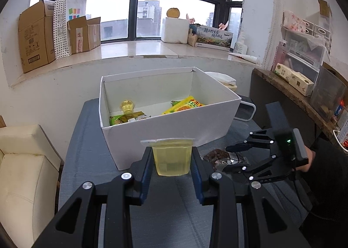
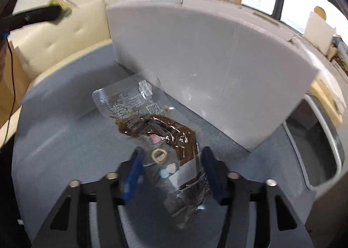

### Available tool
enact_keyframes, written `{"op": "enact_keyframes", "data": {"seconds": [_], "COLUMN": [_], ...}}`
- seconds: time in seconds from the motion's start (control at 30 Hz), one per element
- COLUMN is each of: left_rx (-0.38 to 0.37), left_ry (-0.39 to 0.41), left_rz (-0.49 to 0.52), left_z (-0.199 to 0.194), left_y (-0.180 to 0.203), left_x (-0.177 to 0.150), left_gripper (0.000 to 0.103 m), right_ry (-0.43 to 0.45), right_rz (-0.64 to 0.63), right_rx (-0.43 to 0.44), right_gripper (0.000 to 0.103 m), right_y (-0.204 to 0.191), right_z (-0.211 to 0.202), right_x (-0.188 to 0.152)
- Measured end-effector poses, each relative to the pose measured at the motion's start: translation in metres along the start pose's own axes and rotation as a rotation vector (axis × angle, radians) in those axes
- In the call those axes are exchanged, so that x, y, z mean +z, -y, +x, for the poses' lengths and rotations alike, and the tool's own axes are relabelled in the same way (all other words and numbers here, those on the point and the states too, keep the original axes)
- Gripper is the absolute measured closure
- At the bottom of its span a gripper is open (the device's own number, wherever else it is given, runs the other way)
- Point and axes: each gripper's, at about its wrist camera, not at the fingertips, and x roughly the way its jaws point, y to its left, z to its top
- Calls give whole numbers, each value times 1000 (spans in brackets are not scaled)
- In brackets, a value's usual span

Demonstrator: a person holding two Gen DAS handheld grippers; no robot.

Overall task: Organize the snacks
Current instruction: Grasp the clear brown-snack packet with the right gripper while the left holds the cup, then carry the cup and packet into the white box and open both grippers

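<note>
My left claw [image 1: 172, 161] grips a jelly cup [image 1: 171, 157] just before the white box [image 1: 165, 132], which already holds several snacks. My right claw [image 2: 171, 172] straddles the clear packet [image 2: 161, 137] on the table beside the box's wall, not yet pinching.

Chinese characters, incl. "野生菌," run across a long printed gift box [image 1: 214, 37] on the windowsill. Small letters "DAS" show on the right gripper [image 1: 236, 154] frame; snack-pack print too blurred to read.
</note>
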Motion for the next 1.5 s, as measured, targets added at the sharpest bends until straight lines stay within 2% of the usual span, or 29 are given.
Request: {"op": "enact_keyframes", "data": {"seconds": [0.2,0.3,0.6,0.77,1.13,1.33,1.5], "left_rx": [-3,-2,-8,-3,5,10,30], "left_ry": [6,7,29,49,77,77,56], "left_rz": [-1,-10,-21,-16,-25,-47,-50], "left_z": [-5,-7,-16,-22,-5,18,50], "left_y": [3,1,-2,-5,-20,-29,-40], "left_x": [-3,-3,-3,5,46,68,91], "left_gripper": [66,66,66,66,66,66,66], "right_ry": [15,36,98,140,263,310,308], "right_rz": [-5,-7,-25,-40,-5,134,239], "right_rx": [-39,-35,-105,-137,-212,-254,-225], "right_gripper": [58,58,58,58,58,58,58], "right_y": [-10,-21,-54,-66,-45,-19,9], "right_z": [-12,-27,-61,-84,-119,-114,-90], "right_x": [-10,-11,-17,-5,61,102,129]}}
